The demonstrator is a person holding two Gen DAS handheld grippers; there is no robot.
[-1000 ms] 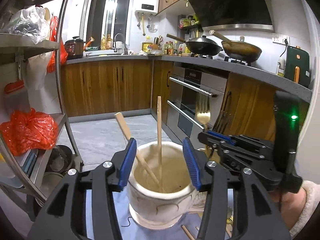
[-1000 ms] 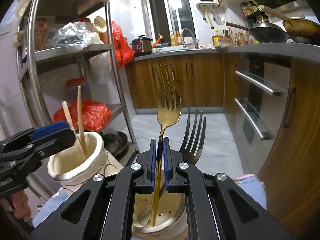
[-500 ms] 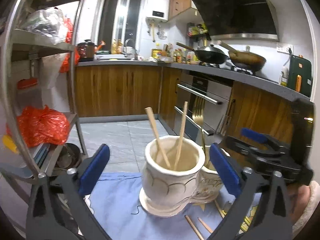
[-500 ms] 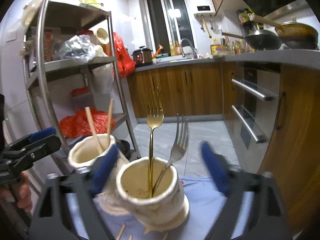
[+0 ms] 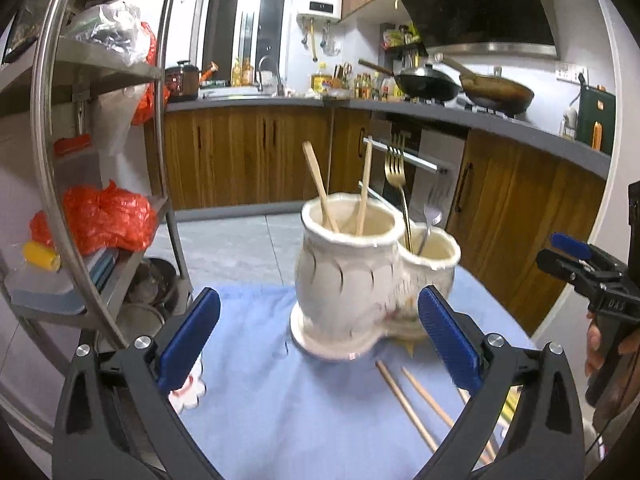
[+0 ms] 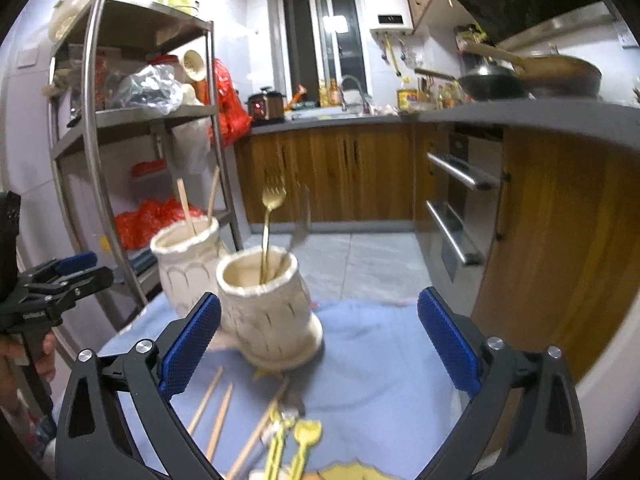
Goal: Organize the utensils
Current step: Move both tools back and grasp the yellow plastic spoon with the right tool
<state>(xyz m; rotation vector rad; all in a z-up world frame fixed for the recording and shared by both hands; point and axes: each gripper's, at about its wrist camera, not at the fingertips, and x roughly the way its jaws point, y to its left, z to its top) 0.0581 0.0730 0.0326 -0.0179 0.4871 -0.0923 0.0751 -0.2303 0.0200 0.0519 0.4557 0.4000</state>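
Right wrist view: both grippers, the right gripper (image 6: 318,342) and left gripper (image 5: 318,338), have just sprung wide and empty; gold fork (image 6: 269,222) stands in the jar (image 6: 266,306); loose chopsticks (image 6: 212,412) on the tabletop (image 6: 372,364) likely come next.

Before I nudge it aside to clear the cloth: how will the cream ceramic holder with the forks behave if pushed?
The cream ceramic holder looks heavy and brittle, so it would probably slide on the blue cloth, perhaps bunching it. It seems to lean already, so a high push might tip it. The gold fork stands loose and would likely rattle.
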